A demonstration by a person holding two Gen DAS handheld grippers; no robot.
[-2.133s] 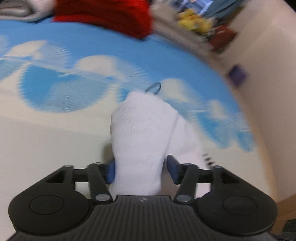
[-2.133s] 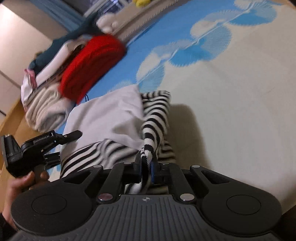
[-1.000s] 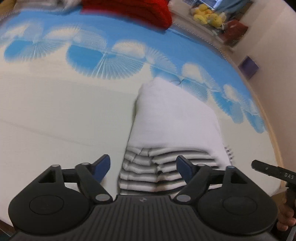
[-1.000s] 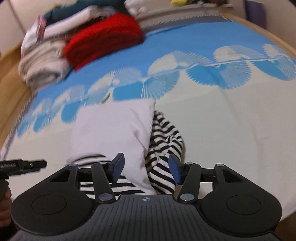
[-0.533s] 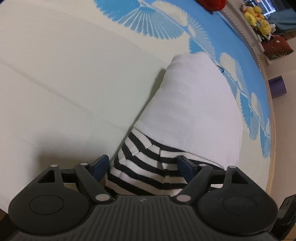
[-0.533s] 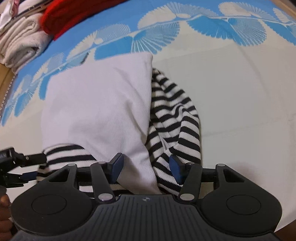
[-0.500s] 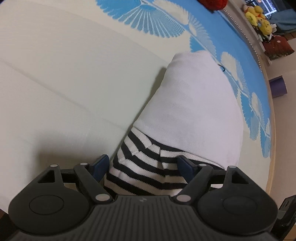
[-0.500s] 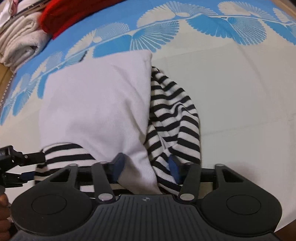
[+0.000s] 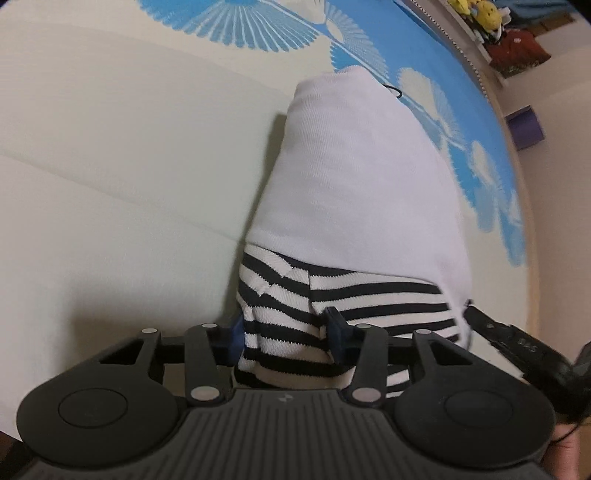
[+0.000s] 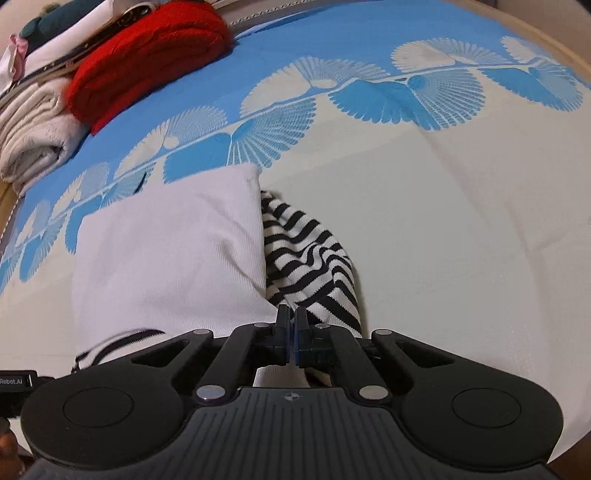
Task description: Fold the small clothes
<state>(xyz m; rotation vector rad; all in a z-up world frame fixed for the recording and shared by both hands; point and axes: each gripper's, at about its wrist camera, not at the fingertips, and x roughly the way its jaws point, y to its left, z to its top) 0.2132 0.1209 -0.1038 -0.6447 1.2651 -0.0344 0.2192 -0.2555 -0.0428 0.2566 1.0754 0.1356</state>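
A small garment lies on the bedspread (image 9: 110,147), a white panel (image 9: 362,177) folded over black-and-white striped cloth (image 9: 369,299). My left gripper (image 9: 285,328) is at the near striped hem. Its jaws are closing, and both blue pads touch a bunch of stripes between them. In the right wrist view the white panel (image 10: 166,251) lies left of a rumpled striped part (image 10: 306,251). My right gripper (image 10: 291,328) is shut at the near edge where white meets stripes, pinching cloth. The right gripper's black tip (image 9: 517,343) shows beside the left one.
A red knit (image 10: 147,55) and a stack of folded cream cloths (image 10: 29,118) sit at the far left of the blue-and-cream bedspread (image 10: 443,221). A purple box (image 9: 524,125) and yellow plush toys (image 9: 476,14) lie beyond the bed. A hand (image 9: 569,454) holds the right gripper.
Both grippers have come down onto the garment's near edge. The left jaws have narrowed onto the striped hem. The right jaws, open half a second ago, have shut.
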